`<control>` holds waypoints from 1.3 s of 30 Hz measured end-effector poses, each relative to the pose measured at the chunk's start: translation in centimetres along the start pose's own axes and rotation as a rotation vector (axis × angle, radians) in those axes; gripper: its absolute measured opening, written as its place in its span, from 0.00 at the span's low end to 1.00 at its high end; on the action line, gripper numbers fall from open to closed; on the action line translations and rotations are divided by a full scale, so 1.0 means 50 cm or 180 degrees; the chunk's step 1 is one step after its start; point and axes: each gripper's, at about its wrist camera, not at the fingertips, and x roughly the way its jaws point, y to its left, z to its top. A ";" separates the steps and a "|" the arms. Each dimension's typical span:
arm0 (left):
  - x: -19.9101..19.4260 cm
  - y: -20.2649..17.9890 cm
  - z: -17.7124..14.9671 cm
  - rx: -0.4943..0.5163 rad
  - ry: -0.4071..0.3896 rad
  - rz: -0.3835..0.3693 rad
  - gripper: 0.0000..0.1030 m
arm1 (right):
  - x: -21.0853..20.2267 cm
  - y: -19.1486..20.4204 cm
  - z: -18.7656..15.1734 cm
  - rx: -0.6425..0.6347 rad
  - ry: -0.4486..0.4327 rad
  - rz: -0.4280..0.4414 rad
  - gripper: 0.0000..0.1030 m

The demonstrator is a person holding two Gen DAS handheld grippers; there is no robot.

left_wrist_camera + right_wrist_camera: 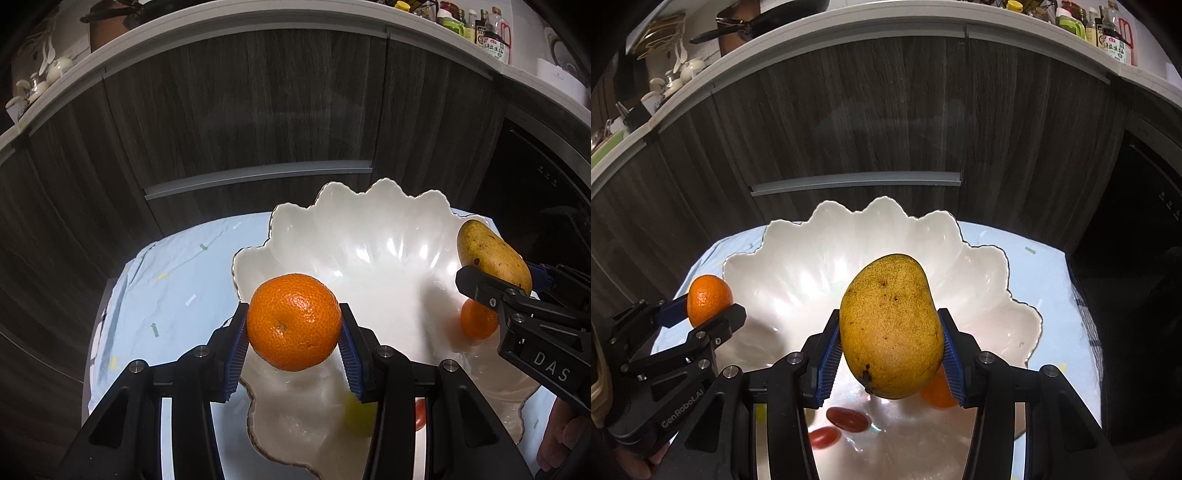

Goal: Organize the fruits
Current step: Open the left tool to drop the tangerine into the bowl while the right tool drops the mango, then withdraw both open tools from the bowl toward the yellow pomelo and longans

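Dimpled tangerine (293, 322) pinched by left gripper (293, 334); right gripper (892, 343) clamps speckled mango (891, 326).

Bowl (979, 266) on the table (1045, 266), second orange (476, 325) and tomatoes (847, 419) inside, cabinets (849, 122) behind.

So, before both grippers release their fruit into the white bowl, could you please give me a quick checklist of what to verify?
1. Left gripper grips the orange between both pads: ok.
2. Right gripper grips the mango between both pads: ok.
3. Mango is above the white bowl: ok.
4. Orange is above the bowl, not the blue cloth: ok, though it is near the rim.
5. Landing spot under the mango is free: not ok; a second orange and red fruits lie below.
6. Height of each fruit above the bowl floor: cannot tell.
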 end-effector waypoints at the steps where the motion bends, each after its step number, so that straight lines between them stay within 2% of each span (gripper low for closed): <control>1: 0.002 0.001 0.001 0.0000 0.0007 0.0000 0.44 | 0.003 0.000 0.000 0.0003 0.0014 0.0002 0.48; 7: 0.006 0.004 0.002 0.0008 0.0047 0.0043 0.45 | 0.016 0.003 0.000 -0.0014 0.0092 0.0016 0.48; 10: -0.001 0.000 0.000 0.0040 -0.0012 0.0103 0.65 | 0.019 0.003 -0.002 -0.0001 0.0129 -0.0005 0.49; 14: -0.008 0.001 0.000 0.0054 -0.0037 0.0130 0.66 | 0.019 -0.003 -0.007 0.0050 0.0156 -0.0045 0.50; 17: -0.014 0.003 -0.001 0.0026 -0.0034 0.0139 0.68 | -0.001 -0.003 -0.004 0.0034 0.0042 -0.0125 0.66; 18: -0.016 0.003 -0.001 0.0018 -0.0034 0.0148 0.68 | -0.006 -0.004 -0.002 0.0034 0.0009 -0.0148 0.68; 21: -0.029 -0.002 0.000 0.0007 -0.0049 0.0146 0.70 | -0.028 -0.006 0.002 0.0026 -0.0059 -0.0163 0.68; 23: -0.043 -0.008 -0.001 -0.0002 -0.0086 0.0155 0.75 | -0.044 -0.009 0.002 0.0025 -0.0097 -0.0166 0.68; 39: -0.174 -0.082 -0.020 0.0145 -0.0315 0.0099 0.77 | -0.186 -0.055 -0.034 0.0050 -0.0314 -0.0242 0.68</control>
